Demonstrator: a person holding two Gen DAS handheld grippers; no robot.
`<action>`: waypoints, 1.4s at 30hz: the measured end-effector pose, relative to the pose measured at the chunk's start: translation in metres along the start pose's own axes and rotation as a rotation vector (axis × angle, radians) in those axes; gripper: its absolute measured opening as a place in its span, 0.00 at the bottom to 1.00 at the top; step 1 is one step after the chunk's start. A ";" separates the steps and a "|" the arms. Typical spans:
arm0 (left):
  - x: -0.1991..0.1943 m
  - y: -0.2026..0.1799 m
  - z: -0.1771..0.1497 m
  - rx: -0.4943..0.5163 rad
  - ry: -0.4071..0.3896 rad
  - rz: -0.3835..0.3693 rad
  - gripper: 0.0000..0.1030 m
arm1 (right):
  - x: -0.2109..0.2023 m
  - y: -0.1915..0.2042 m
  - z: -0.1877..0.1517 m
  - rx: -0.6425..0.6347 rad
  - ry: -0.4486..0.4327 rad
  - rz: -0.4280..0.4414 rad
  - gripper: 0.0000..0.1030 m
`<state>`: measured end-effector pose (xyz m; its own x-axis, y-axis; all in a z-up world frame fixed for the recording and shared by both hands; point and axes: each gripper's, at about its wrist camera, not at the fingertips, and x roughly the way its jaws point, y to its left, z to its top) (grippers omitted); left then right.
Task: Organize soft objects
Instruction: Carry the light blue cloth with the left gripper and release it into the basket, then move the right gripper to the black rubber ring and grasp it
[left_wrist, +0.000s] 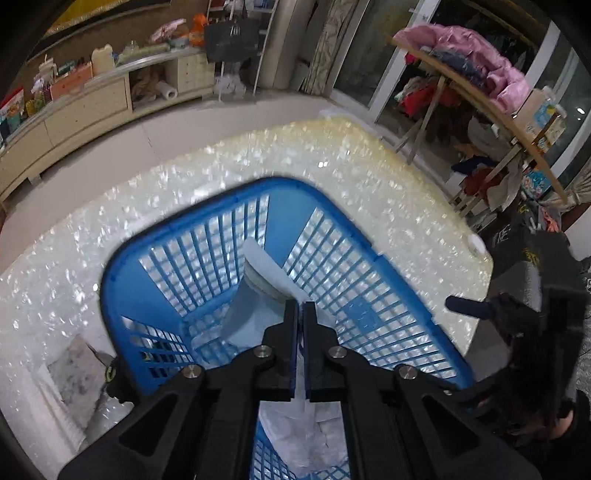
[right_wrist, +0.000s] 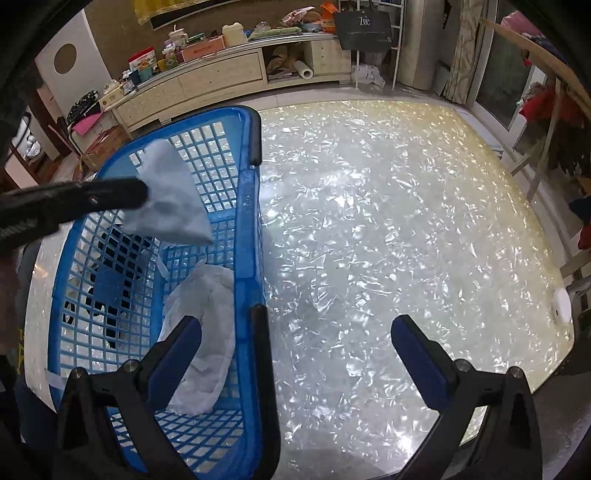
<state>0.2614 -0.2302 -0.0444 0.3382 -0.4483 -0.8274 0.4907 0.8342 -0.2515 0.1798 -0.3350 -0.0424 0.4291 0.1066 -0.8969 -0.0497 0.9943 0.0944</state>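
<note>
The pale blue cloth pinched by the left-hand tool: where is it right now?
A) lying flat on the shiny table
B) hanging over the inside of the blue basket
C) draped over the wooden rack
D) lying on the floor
B: the left gripper holds the pale blue cloth over the open blue basket, above a white cloth lying in it.

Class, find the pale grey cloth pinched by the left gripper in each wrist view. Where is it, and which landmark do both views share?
Left wrist view: grey cloth sits centre, just beyond the shut left gripper, over the basket.
Right wrist view: grey cloth hangs upper left, from the dark gripper entering there.
Shared landmark: blue basket.
</note>
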 end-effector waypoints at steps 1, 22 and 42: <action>0.005 0.002 -0.003 -0.003 0.016 0.002 0.02 | 0.001 0.000 0.000 0.000 0.001 0.001 1.00; -0.047 -0.008 -0.028 0.040 -0.021 0.121 0.74 | -0.022 0.014 0.005 -0.008 -0.048 0.042 1.00; -0.154 0.035 -0.121 -0.064 -0.145 0.236 1.00 | -0.072 0.089 -0.011 -0.071 -0.122 0.092 1.00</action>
<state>0.1295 -0.0927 0.0134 0.5504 -0.2764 -0.7878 0.3349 0.9375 -0.0949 0.1345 -0.2539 0.0256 0.5255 0.2012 -0.8267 -0.1560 0.9779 0.1389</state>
